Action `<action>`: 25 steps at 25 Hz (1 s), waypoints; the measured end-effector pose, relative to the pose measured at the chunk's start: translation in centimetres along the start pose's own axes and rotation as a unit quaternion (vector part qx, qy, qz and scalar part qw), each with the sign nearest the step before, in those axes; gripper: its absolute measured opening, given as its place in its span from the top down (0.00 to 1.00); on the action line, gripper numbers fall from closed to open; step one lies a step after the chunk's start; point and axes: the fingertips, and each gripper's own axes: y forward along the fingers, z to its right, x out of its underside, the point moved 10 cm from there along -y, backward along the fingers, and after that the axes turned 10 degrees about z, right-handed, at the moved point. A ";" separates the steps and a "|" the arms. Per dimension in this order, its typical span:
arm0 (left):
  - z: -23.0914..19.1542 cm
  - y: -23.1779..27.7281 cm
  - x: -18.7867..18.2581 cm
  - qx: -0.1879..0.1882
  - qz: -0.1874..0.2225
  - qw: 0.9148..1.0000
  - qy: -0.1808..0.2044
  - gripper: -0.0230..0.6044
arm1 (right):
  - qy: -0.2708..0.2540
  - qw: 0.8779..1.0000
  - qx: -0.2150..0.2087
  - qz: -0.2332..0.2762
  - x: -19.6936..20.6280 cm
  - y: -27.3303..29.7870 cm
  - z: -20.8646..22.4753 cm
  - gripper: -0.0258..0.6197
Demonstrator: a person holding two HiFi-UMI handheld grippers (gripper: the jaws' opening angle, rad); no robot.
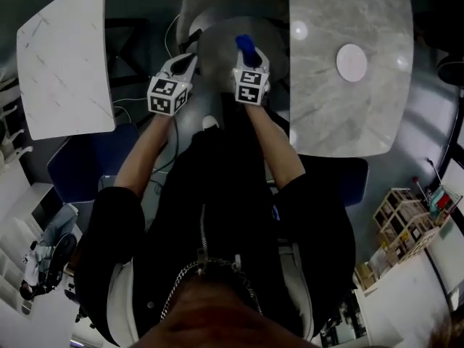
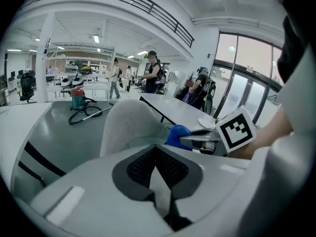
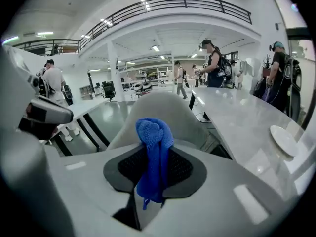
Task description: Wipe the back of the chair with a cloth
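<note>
Left gripper (image 2: 157,154): jaws closed together, nothing between them. Right gripper (image 1: 248,56): jaws clamped on the blue cloth (image 3: 153,142). The cloth's long axis runs along the jaws, 6 to 12 o'clock. Its bunched end projects past the tips at 12 o'clock, toward the grey chair back (image 3: 165,110) just beyond. Cloth-to-chair contact cannot be determined. The person's torso hides the chair seat.

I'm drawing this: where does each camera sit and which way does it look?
Head view: on the person's head, looking steeply down at the chair; forearms, left gripper and right gripper show.
Left gripper view: on the left gripper, facing the chair along shut, empty jaws.
Right gripper view: on the right gripper, facing the chair along jaws shut on the blue cloth.
Both gripper views share chair and cloth.
</note>
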 end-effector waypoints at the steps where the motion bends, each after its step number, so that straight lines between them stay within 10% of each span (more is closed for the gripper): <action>1: 0.5 -1.1 0.2 0.001 0.006 1.000 -0.001 0.95 | 0.005 1.000 -0.006 0.003 -0.2 -1.4 -0.7 0.82; 25: 12.7 -21.1 2.6 -0.001 0.128 0.992 -0.006 0.95 | 0.024 0.991 -0.095 0.096 -3.5 -25.0 -11.5 0.82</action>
